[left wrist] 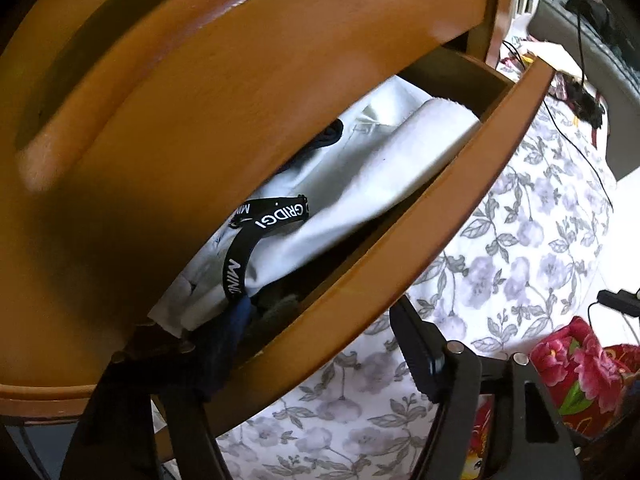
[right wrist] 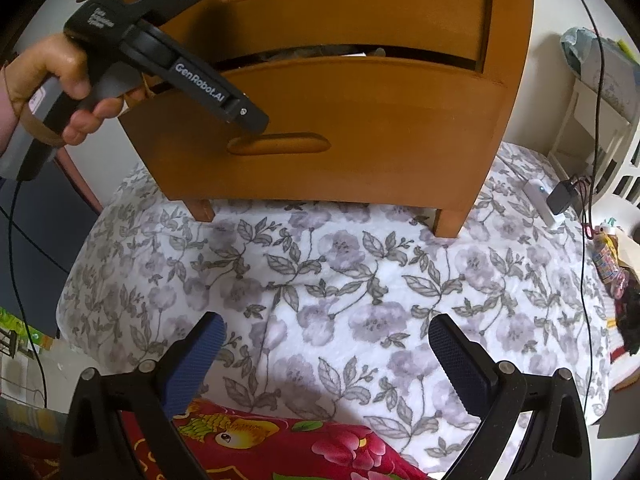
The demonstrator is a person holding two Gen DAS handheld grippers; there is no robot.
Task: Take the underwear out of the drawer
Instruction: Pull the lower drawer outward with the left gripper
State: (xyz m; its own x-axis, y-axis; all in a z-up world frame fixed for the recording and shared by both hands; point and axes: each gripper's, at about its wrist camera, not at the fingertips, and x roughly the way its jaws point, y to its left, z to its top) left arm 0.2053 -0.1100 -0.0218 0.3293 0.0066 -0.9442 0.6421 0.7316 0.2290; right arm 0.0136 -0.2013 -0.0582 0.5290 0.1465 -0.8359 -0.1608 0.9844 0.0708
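Left gripper straddles half-open wooden drawer front; grip on dark navy underwear with black lettered waistband inside: cannot tell. Right gripper below drawer, gaping, empty, waiting.

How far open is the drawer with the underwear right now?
Partly open: the drawer front stands away from the cabinet, leaving a gap that shows white cloth and a black waistband.

Right gripper jaws wide over floral bedspread; left gripper at drawer.
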